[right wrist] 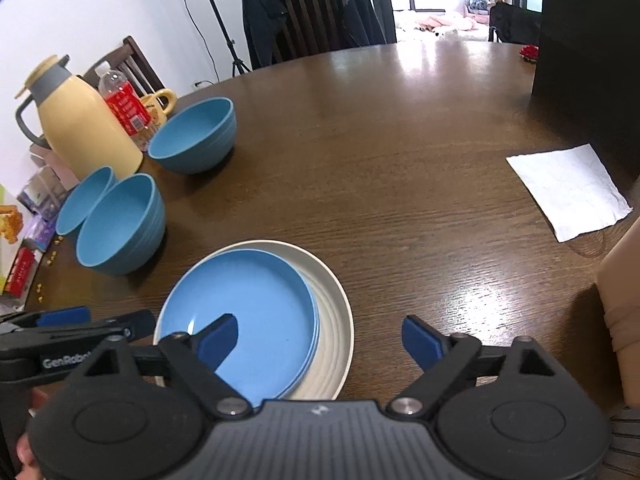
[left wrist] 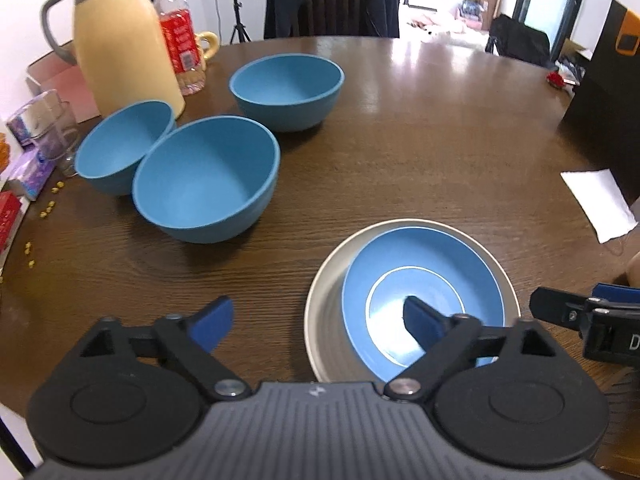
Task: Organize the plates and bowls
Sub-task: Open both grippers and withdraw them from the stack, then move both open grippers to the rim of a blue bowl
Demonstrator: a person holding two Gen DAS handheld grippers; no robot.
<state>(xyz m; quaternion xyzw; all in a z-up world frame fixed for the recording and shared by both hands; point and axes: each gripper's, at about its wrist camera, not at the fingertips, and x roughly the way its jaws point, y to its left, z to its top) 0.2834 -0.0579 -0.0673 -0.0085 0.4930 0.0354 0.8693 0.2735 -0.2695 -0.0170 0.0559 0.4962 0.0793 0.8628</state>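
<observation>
A blue plate (left wrist: 420, 276) (right wrist: 256, 296) lies stacked on a cream plate (left wrist: 324, 320) (right wrist: 336, 320) near the table's front edge. Three blue bowls stand at the left: a near one (left wrist: 208, 180) (right wrist: 120, 224), one tilted behind it (left wrist: 120, 148) (right wrist: 82, 200), and a far one (left wrist: 288, 88) (right wrist: 194, 136). My left gripper (left wrist: 316, 328) is open and empty, its right finger over the blue plate. My right gripper (right wrist: 320, 340) is open and empty, its left finger over the plates. Each gripper shows at the edge of the other's view.
A yellow thermos jug (left wrist: 120, 40) (right wrist: 80, 128), a water bottle (left wrist: 180, 36) (right wrist: 124, 100) and a yellow mug (left wrist: 208, 46) stand at the far left with small boxes. A white napkin (left wrist: 600, 200) (right wrist: 572, 192) lies right, beside a black box (right wrist: 584, 60). A chair (right wrist: 312, 12) stands behind.
</observation>
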